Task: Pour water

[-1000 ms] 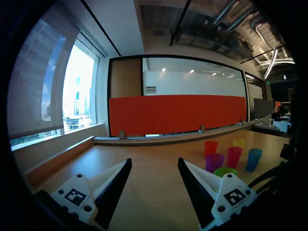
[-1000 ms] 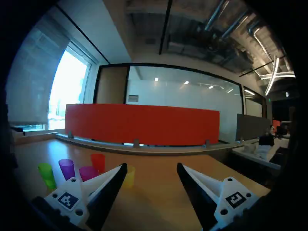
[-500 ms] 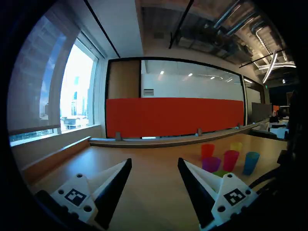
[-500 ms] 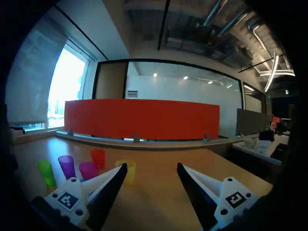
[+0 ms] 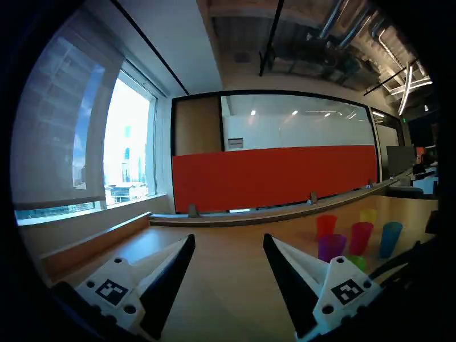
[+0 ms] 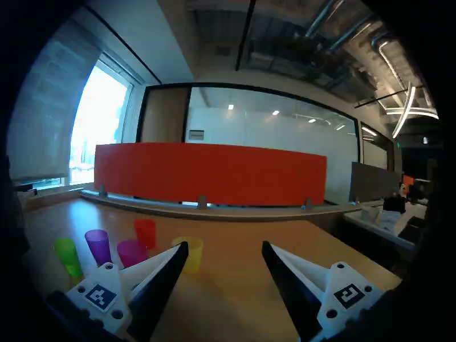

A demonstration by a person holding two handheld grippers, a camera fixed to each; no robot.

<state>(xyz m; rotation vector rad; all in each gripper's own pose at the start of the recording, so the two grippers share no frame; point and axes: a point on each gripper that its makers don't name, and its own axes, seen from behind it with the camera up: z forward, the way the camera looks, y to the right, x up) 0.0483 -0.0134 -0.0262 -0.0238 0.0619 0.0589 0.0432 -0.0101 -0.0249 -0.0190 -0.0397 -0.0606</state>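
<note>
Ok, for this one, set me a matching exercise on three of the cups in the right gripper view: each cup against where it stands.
Cups:
1. green cup
2. red cup
3. yellow cup

Places in the right gripper view:
A. farthest back of the cups
B. rightmost of the cups
C. leftmost of the cups

Pairs: 1-C, 2-A, 3-B.

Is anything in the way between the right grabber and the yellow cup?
No, nothing visible. The open right gripper faces the yellow cup across bare table; the other cups stand off to one side.
</note>
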